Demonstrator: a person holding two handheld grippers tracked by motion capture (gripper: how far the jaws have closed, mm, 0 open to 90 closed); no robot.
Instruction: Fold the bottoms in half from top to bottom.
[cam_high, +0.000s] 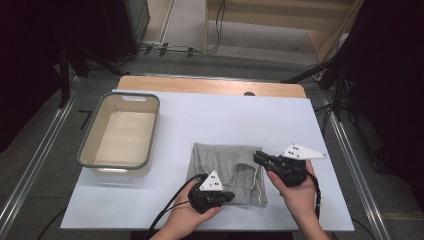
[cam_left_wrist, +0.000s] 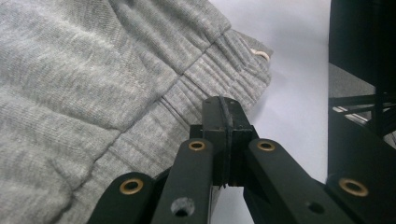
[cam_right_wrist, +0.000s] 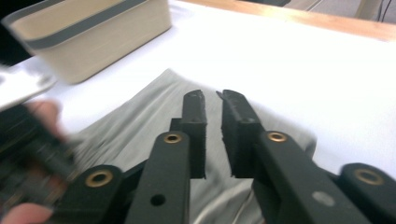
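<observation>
On the near-centre of the white table (cam_high: 210, 120) lies a folded grey garment (cam_high: 225, 167), sweatpant-type fabric with a ribbed elastic waistband and a pale drawstring. In the high view it forms a rough rectangle, only slightly longer near-to-far than it is wide, edges roughly square to the table edges. Waistband (cam_high: 250, 180) runs along its right side, near-to-far, with the drawstring (cam_high: 258, 177) lying alongside it at the right edge; the plain folded fabric fills the left and far part.

Left gripper (cam_high: 227, 196) sits at the near edge of the garment, pointing right. In the left gripper view its fingers (cam_left_wrist: 219, 116) are pressed together, tips right at the ribbed band (cam_left_wrist: 196, 98); whether any cloth is pinched between them cannot be told. Drawstring end (cam_left_wrist: 259, 53) shows past the tips, at the band's far corner.

Right gripper (cam_high: 257, 157) is at the garment's right edge, far end of the waistband, pointing left over the cloth. In the right gripper view its fingers (cam_right_wrist: 194, 112) stand slightly apart with an empty gap, cloth (cam_right_wrist: 140, 121) below them; contact with the fabric cannot be told. The person's left hand shows blurred at the left of that view.

Cream basin with a grey rim (cam_high: 150, 135) stands on the left part of the table, well apart from the garment, long axis near-to-far.
</observation>
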